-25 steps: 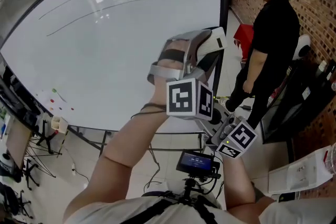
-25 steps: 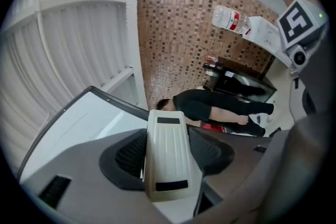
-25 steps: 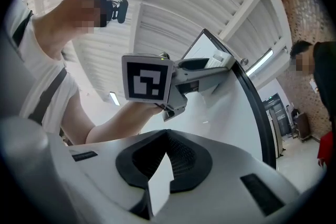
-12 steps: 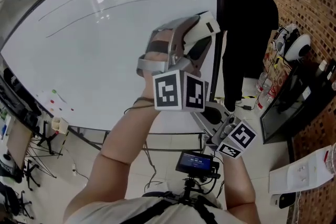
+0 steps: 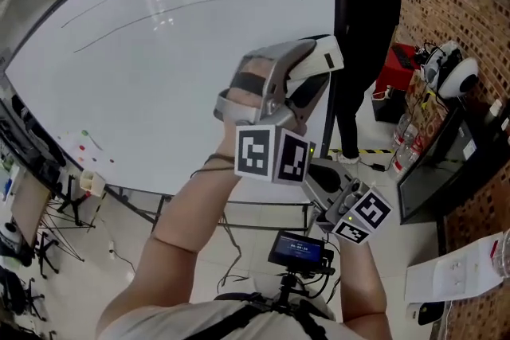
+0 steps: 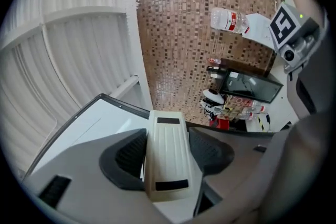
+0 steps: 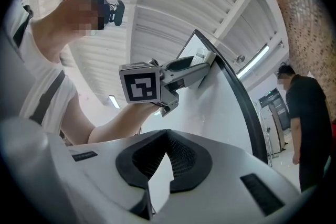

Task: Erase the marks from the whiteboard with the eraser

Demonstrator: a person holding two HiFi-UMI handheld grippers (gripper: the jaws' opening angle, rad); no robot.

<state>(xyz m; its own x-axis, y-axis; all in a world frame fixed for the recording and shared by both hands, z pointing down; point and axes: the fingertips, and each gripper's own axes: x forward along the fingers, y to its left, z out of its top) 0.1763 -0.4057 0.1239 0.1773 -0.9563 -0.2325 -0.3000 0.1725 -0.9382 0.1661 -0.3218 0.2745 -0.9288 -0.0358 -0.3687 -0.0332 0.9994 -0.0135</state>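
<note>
The big whiteboard (image 5: 119, 115) has 2 thin marks (image 5: 191, 8), up high and well left of the left hand-held gripper (image 5: 315, 68). This hand-held gripper pinches the eraser (image 6: 167, 152) by the board's right edge. The right hand-held gripper (image 7: 167, 157) hangs below it, pressed together, holding nothing. I think wiping has not started. Next the eraser must go up to the marks. Since 0.5 seconds ago, the left hand-held gripper has slid a little right and down.

Cream eraser (image 5: 317, 64) near line-marked whiteboard (image 5: 143, 99)
</note>
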